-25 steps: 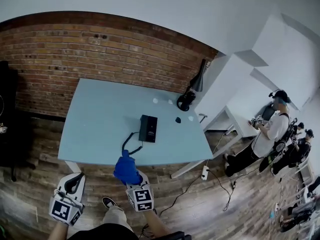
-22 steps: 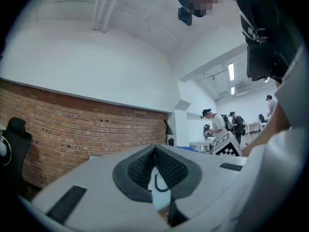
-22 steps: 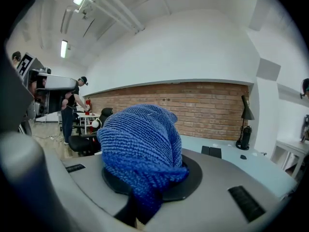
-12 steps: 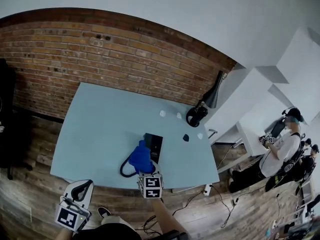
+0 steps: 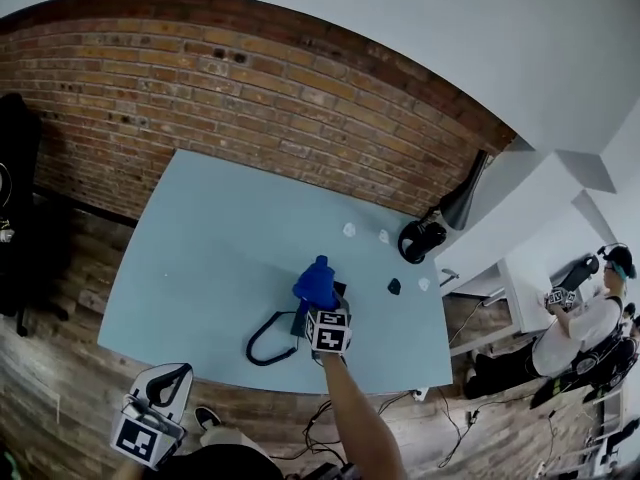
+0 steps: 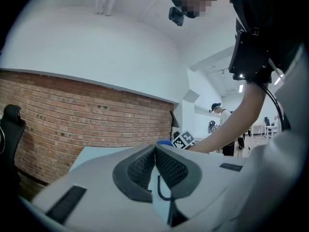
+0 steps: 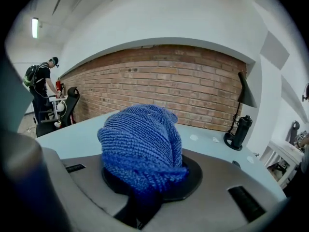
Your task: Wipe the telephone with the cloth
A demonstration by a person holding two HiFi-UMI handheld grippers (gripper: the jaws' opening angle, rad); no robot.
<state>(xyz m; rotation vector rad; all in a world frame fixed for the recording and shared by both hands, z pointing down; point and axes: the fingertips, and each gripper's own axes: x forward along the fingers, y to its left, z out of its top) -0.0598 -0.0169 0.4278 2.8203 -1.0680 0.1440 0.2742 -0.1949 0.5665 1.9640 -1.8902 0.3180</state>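
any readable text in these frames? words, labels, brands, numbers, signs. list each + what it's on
No readable text in any view.
right tongs: square markers only, no letters or digits.
left tongs: the same, patterns only.
telephone: largely under the cloth; too small to make out any print.

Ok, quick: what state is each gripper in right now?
Left gripper: shut, nothing between its jaws.
Right gripper: shut on the blue cloth.
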